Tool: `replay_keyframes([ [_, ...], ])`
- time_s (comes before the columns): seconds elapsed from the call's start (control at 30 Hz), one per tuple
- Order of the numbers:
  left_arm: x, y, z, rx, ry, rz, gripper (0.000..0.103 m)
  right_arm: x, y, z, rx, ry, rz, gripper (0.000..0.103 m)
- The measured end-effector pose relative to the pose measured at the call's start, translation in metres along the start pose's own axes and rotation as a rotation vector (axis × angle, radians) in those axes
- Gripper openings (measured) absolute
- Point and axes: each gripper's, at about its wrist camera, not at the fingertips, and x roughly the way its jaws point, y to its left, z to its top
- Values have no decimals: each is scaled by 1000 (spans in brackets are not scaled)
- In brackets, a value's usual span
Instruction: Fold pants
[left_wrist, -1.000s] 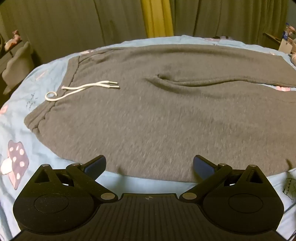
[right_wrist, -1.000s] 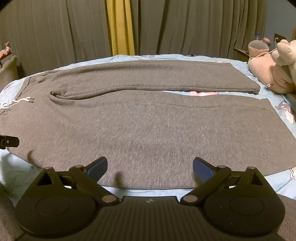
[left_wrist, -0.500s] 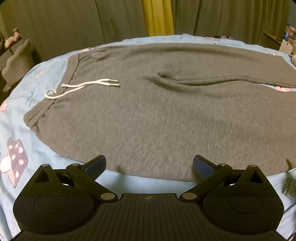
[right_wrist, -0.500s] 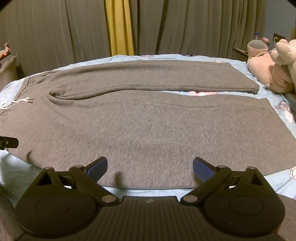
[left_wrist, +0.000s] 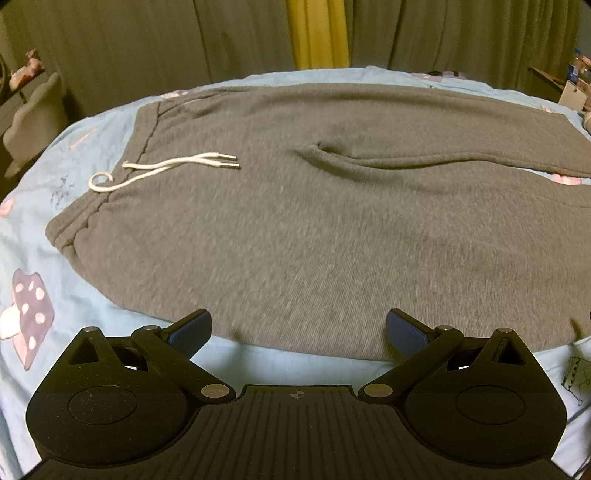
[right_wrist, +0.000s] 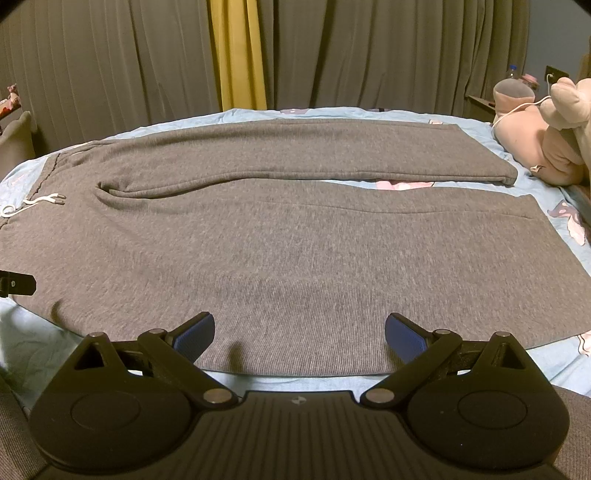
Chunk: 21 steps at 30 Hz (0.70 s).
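Note:
Grey sweatpants (right_wrist: 295, 236) lie spread flat on the bed, waistband at the left, both legs running right. The left wrist view shows the waist end (left_wrist: 295, 229) with a white drawstring (left_wrist: 162, 170) lying on it. My left gripper (left_wrist: 298, 332) is open and empty, hovering over the near hem edge of the waist part. My right gripper (right_wrist: 299, 334) is open and empty, over the near edge of the near leg. A tip of the left gripper shows at the left edge of the right wrist view (right_wrist: 18, 284).
The light blue printed bedsheet (left_wrist: 44, 258) surrounds the pants. Pink plush toys (right_wrist: 546, 147) sit at the bed's right end. Grey and yellow curtains (right_wrist: 240, 55) hang behind the bed. A grey chair (left_wrist: 33, 118) stands at the far left.
The left wrist view has shifted slightly, so the pants sit a little further right and lower. The right gripper has hardly moved. Both stay open.

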Motion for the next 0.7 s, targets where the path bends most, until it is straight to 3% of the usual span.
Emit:
replay_keyframes([
  [0.7,1,1,-1,-3,5,-2,103,2,-2,-1,-1,1,0,99],
])
